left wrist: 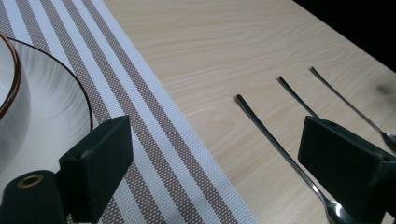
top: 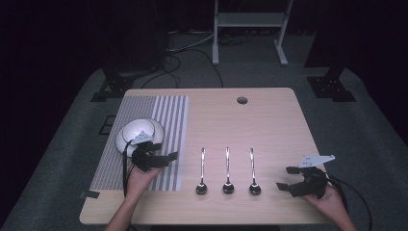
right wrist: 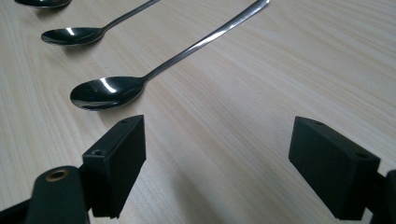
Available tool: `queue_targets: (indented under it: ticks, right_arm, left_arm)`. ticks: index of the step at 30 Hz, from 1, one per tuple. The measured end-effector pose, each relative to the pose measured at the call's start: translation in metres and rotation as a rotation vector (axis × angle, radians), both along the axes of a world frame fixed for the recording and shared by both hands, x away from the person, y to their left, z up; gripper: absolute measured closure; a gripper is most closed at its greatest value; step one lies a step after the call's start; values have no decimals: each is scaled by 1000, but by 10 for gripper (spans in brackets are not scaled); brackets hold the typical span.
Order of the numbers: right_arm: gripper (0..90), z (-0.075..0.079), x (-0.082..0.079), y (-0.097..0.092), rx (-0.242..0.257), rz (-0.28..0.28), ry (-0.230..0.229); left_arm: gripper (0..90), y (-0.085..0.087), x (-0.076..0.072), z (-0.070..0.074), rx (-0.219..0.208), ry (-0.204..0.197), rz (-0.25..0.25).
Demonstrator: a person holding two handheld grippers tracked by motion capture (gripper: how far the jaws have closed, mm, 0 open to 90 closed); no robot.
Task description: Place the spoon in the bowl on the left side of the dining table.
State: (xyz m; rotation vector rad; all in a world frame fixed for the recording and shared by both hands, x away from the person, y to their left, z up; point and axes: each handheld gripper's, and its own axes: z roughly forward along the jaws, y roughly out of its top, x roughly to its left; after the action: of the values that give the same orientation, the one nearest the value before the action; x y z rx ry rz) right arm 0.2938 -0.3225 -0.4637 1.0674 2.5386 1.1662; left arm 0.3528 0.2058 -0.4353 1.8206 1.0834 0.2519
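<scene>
Right gripper [top: 294, 180]: nearest the camera at the table's near right edge, held in the person's right hand [top: 332, 202]; jaws spread wide with nothing between them, only bare wood in the gap in the right gripper view.
Left gripper [top: 161, 158]: held in the left hand [top: 139, 179] over the placemat's near part; jaws wide apart and empty — one jaw hangs by the plate's rim, the other toward the spoons.
Spoons: three lie side by side near the table's middle, bowls toward the person, handles pointing away; left spoon [top: 202, 173], middle spoon [top: 227, 172], right spoon [top: 252, 172]. They are apart from one another and roughly parallel.
Right spoon and right gripper: near, not touching — its bowl lies just ahead of the left-hand jaw in the right gripper view.
Placemat [top: 171, 120]: striped, on the table's left part.
Plate [top: 121, 140]: white, on the placemat, with a white bowl [top: 139, 127] on it.
Table [top: 269, 125]: pale wood, with a round hole [top: 242, 100] near the far edge.
</scene>
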Motion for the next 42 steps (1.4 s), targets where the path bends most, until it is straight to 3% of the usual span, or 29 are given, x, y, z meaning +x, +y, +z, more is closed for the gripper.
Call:
queue_targets:
  ticks: [13, 31, 35, 42]
  right_arm:
    - [179, 21, 7, 32, -54, 121, -17]
    - [226, 38, 25, 130, -209, 413, -1]
    - [302, 38, 26, 150, -243, 470, 0]
    - [514, 37, 29, 174, -305, 548, -17]
  left_arm:
    - [93, -1, 1, 1, -5, 1, -5]
    - [93, -1, 2, 0, -9, 3, -9]
    - [93, -1, 2, 0, -7, 6, -11]
    - [93, -2, 2, -1, -12, 11, -12]
